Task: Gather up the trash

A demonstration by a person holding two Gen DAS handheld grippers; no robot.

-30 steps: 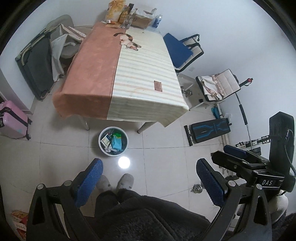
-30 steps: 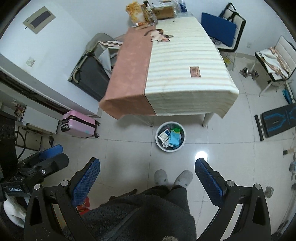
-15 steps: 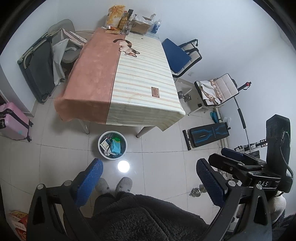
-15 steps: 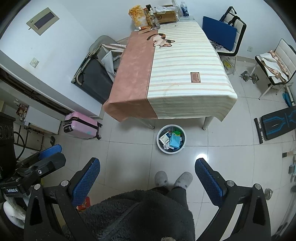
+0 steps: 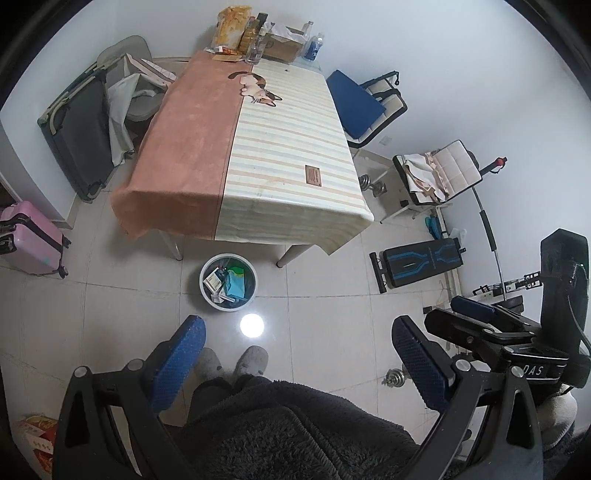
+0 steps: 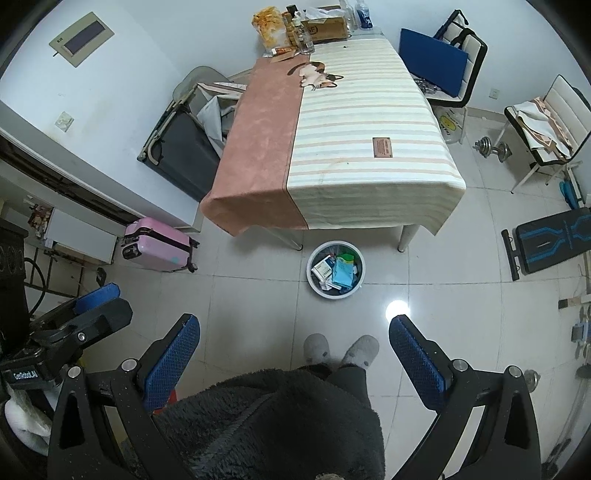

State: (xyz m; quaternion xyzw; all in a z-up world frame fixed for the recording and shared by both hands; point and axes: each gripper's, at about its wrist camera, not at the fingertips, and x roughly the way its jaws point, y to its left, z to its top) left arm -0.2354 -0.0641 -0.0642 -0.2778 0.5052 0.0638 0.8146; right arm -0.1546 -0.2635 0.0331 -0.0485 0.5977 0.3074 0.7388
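The trash bin (image 5: 228,282) stands on the floor just off the near edge of the bench (image 5: 288,147), ahead of both claws and well below them. It sits there, I judge, so that anything swept off the bench edge has a short drop and both claws can reach it. It is a round, pale-walled tub with a dark liner, already holding a white printed packet, a light-blue wrapper, a green scrap and some smaller bits I cannot make out; the contents lie loose below the rim.

The left claw (image 5: 295,354) is released, its blue pads spread wide with nothing between them; the bin is ahead and slightly to its left. The right claw (image 6: 295,354) is likewise spread and holds nothing, with the bin (image 6: 336,270) almost straight ahead. Both hang high over the person's slippers (image 6: 341,349), well apart from bin and bench, which reads as a resting pose, not a reach.

The near stretch of the bench is bare cloth, pink on one side and striped on the other. At its far end, well beyond both claws, stand snack bags (image 5: 231,26), bottles and a cardboard box (image 5: 282,46). Whether any of that counts as trash I cannot tell.
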